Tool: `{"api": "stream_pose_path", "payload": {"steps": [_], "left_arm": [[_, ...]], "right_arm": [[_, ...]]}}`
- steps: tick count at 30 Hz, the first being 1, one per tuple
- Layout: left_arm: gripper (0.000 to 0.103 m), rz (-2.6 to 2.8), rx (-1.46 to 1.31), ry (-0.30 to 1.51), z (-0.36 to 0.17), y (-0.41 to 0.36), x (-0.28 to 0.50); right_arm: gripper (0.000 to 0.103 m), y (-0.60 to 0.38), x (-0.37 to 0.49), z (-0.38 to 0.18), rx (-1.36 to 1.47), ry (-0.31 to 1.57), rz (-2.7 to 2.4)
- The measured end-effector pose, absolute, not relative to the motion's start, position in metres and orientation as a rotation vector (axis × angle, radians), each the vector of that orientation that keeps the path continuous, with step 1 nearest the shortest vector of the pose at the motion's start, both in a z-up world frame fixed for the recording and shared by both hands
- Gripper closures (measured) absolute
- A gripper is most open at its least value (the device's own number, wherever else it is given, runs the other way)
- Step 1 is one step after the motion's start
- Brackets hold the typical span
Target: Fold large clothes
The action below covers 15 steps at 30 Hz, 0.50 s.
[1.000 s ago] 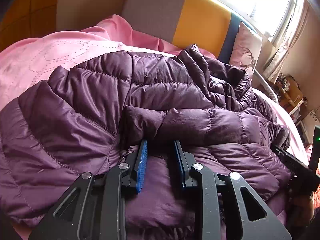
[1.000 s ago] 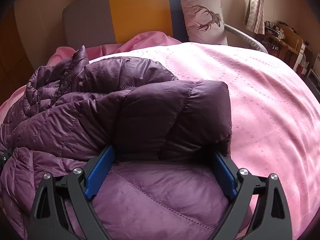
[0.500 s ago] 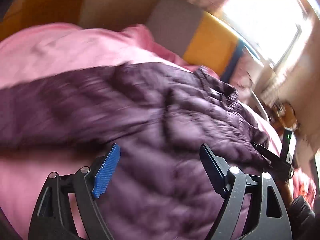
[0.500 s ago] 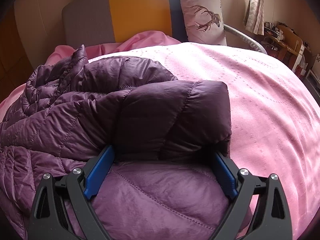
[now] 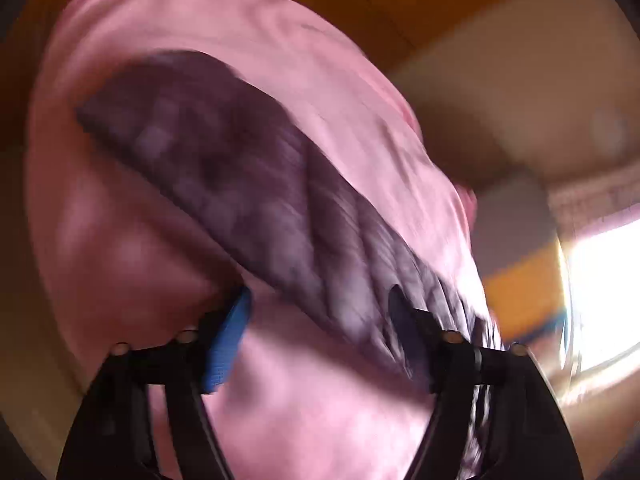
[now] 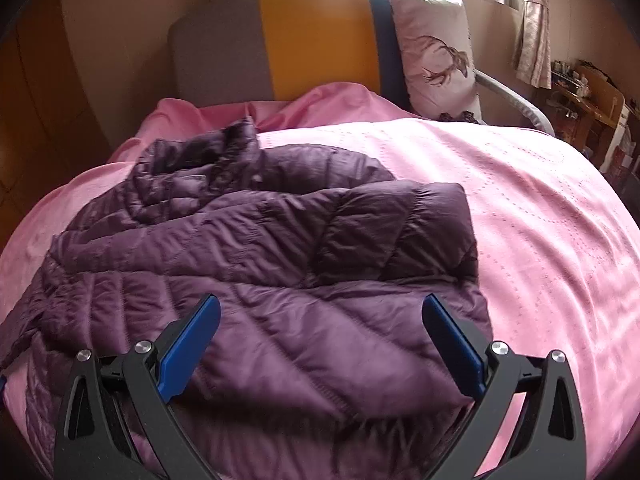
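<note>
A purple quilted down jacket (image 6: 280,248) lies on the pink bedspread (image 6: 540,208), with one sleeve (image 6: 400,232) folded across its body. My right gripper (image 6: 320,304) hovers over the jacket's lower part; its jaws are opening wide and nothing is between them. The left wrist view is blurred and tilted. There my left gripper (image 5: 320,296) is over the pink bedspread (image 5: 320,400) at the jacket's (image 5: 240,168) edge. Its jaws are closing but still apart, and the pads press on nothing.
A grey, yellow and blue headboard (image 6: 312,32) stands behind the bed, with a deer-print pillow (image 6: 436,56) leaning on it. A cluttered desk (image 6: 584,92) is at the right, under a curtained window. Wooden panelling (image 6: 40,100) is at the left.
My left gripper let go of the jacket fold, opened, swung sideways off the jacket and rolled. My right gripper drew back and up from the folded sleeve and opened wider.
</note>
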State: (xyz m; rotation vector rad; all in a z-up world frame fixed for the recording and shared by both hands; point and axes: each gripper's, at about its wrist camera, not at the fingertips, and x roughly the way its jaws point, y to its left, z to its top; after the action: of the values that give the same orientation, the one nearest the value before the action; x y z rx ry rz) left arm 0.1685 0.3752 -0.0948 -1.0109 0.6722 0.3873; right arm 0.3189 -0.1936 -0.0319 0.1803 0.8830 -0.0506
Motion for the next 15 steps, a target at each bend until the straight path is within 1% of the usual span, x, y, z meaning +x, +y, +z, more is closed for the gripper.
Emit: {"api": "stream_pose_path", "payload": {"steps": [1, 2, 4, 5, 7, 9, 15], "left_arm": [[0.052, 0.415, -1.056, 0.663, -0.099, 0.388, 0.165], [0.056, 0.427, -1.082, 0.661, -0.101, 0.394, 0.164], [0.067, 0.45, -1.134, 0.66, -0.108, 0.407, 0.164], [0.07, 0.458, -1.142, 0.658, -0.108, 0.411, 0.165], [0.086, 0.468, -1.13, 0.653, -0.104, 0.416, 0.165], [0.092, 0.467, -1.063, 0.65, -0.091, 0.41, 0.174], [0.092, 0.326, -0.819, 0.606, -0.037, 0.359, 0.193]], "right_arm": [[0.002, -0.183, 0.313, -0.031, 0.165, 0.878, -0.026], [0.002, -0.173, 0.307, -0.031, 0.147, 0.873, -0.011], [0.002, -0.154, 0.296, -0.034, 0.09, 0.872, 0.008], [0.002, -0.146, 0.292, -0.036, 0.071, 0.874, 0.012], [0.002, -0.137, 0.284, -0.041, 0.052, 0.876, 0.023], [0.002, -0.132, 0.28, -0.046, 0.045, 0.881, 0.026], [0.002, -0.141, 0.28, -0.066, 0.115, 0.927, -0.003]]}}
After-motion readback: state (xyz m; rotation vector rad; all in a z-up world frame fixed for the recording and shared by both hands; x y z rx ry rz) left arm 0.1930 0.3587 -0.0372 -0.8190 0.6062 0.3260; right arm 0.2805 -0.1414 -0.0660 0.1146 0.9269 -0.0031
